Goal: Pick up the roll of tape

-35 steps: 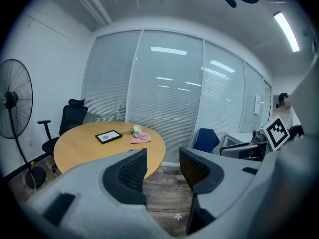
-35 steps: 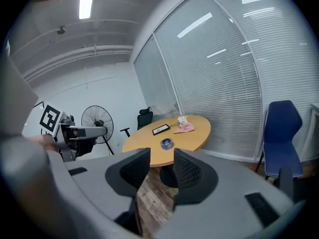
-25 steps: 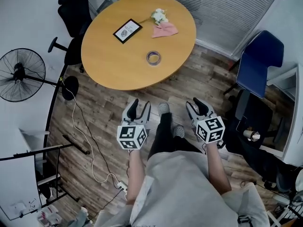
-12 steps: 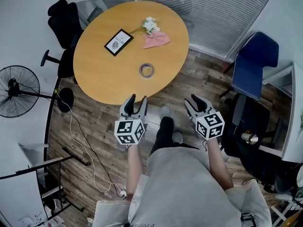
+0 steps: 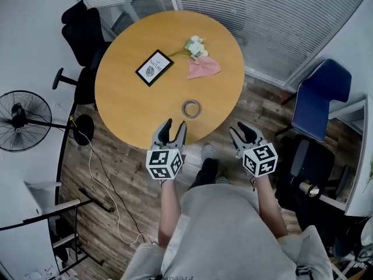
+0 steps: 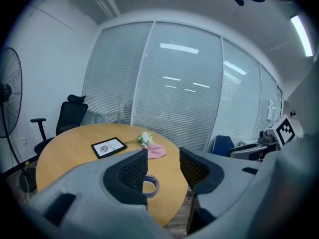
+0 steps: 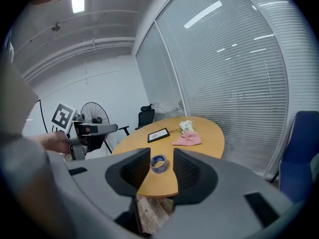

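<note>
— Where's the roll of tape [image 5: 190,108]?
— Flat on the round table [image 5: 125,107], near its front edge, just ahead of the left gripper [image 5: 173,127] (in that gripper's own view, one jaw hides part of the roll).
— And the jaws?
— Spread apart on both, nothing between them. The right gripper [image 5: 245,130] hangs short of the table.

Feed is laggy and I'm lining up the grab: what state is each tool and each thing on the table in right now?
roll of tape: lying flat on the table, untouched.
left tool: open, empty, by the table's near edge, short of the roll of tape.
right tool: open, empty, short of the table.
picture frame: lying flat, face up.
pink cloth: crumpled, beside the flowers.
</note>
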A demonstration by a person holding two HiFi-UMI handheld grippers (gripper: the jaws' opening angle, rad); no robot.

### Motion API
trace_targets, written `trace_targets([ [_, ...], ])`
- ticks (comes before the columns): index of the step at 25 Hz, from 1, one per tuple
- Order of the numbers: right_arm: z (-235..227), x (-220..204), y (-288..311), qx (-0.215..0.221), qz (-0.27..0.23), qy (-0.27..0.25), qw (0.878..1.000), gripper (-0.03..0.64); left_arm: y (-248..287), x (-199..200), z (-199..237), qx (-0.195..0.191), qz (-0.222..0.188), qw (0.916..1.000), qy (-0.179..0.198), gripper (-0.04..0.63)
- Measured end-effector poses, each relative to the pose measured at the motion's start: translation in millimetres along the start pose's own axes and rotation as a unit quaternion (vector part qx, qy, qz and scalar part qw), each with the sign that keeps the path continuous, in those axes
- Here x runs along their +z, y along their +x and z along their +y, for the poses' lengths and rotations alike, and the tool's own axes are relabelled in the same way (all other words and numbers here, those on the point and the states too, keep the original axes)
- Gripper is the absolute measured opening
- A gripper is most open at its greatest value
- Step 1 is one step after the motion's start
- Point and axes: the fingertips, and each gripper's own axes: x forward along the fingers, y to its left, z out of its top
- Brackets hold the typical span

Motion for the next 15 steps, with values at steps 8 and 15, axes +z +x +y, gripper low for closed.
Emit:
trace_targets([
  [8,1,32,72,0.008,0.007,-0.008,1.0,0.137,61,22,48,-0.008,0.015,0.9999,0.003,0.184],
  [15,-1,48,119,0.002,0.014,-0.013,1.0,0.137,113,34,75,-0.033,0.028,0.9989,0.019,0.184],
])
